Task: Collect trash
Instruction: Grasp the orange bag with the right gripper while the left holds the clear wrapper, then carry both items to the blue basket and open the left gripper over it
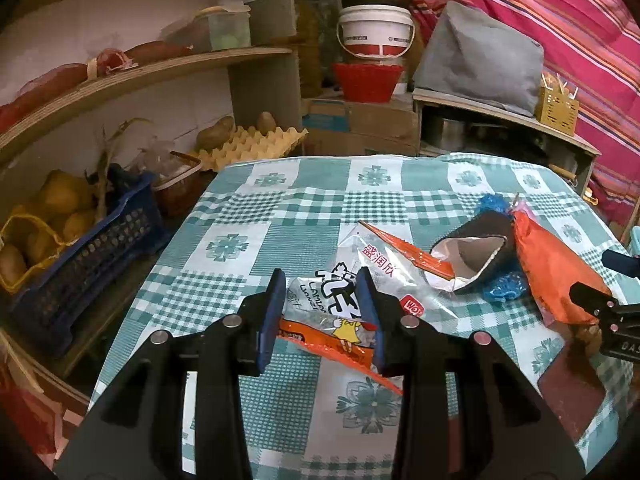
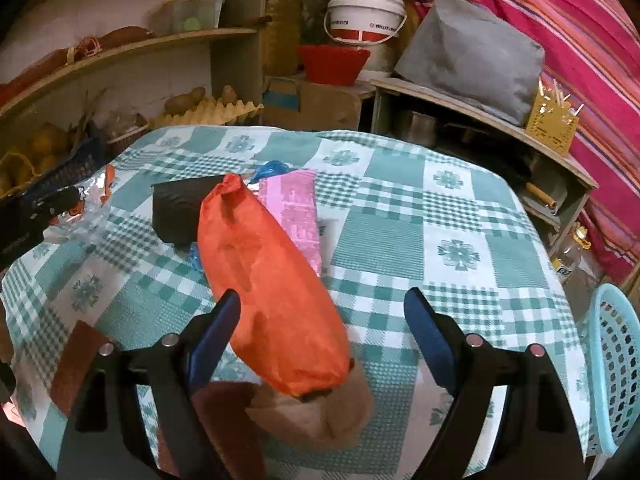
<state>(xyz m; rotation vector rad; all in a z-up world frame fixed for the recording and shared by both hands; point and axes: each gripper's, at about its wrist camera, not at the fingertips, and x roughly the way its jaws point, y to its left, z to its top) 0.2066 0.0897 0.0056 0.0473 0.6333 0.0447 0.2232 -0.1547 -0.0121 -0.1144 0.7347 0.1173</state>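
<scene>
Trash litters the checked tablecloth [image 1: 280, 216]; your notes by view.

Left wrist: your left gripper [image 1: 322, 312] has its fingers drawn narrow on a clear printed wrapper [image 1: 340, 304], pads pressing its crumpled sides, an orange strip of it trailing toward 5 o'clock. Thin film: light, soft, slippery, so keep the pinch on the bunched part, not the loose tail. At 2 o'clock lie an orange bag [image 1: 552, 264], a dark pouch [image 1: 476, 252] with its pale lining open, and blue crinkled plastic [image 1: 504, 288]. Your right gripper [image 1: 608, 320] shows at 3 o'clock.

Right wrist: your right gripper [image 2: 324, 324] stands wide, nothing clamped. The orange bag [image 2: 268, 280] runs from 11 o'clock down between the fingers, nearer the left finger, not touched as far as shows. It looks puffy and limp; take it across the middle bulge. Behind it sits a pink wrapper [image 2: 292, 208]. A blue basket [image 2: 616, 364] waits at 4 o'clock, off the table edge, likely the drop point.
</scene>
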